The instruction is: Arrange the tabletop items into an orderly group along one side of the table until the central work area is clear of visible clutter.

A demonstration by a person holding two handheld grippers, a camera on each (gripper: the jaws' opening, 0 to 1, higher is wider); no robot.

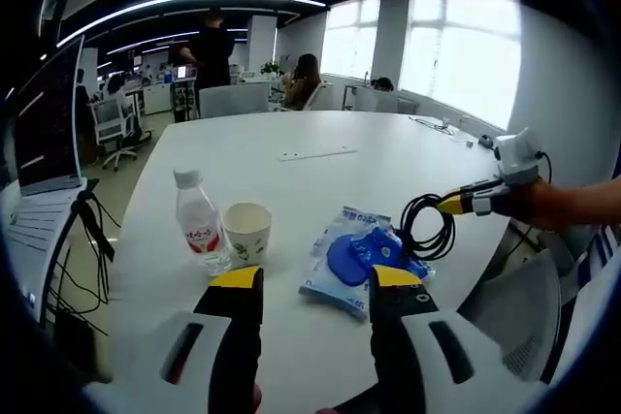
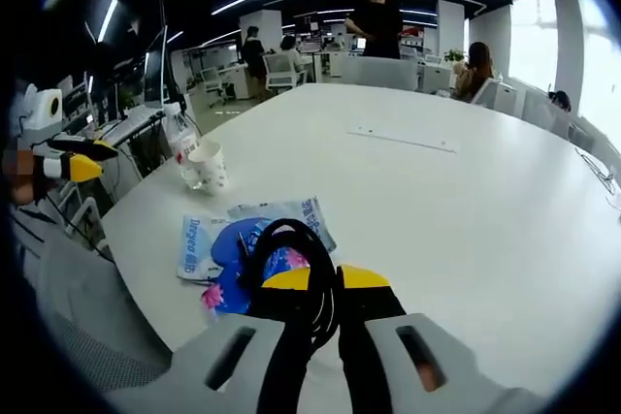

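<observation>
Right tool (image 2: 325, 283) clamped on black cable (image 2: 281, 249) hiding blue packet (image 2: 228, 244), left tool (image 1: 317, 283) open, empty.

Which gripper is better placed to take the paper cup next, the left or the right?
Probably the left. The left gripper is open and faces the paper cup beside the water bottle. The right gripper is shut on the black cable, and the cup lies farther off.

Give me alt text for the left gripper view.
Open left gripper hovers over a white table before a water bottle, paper cup and blue packets; at right, the right gripper holds a coiled black cable.
</observation>
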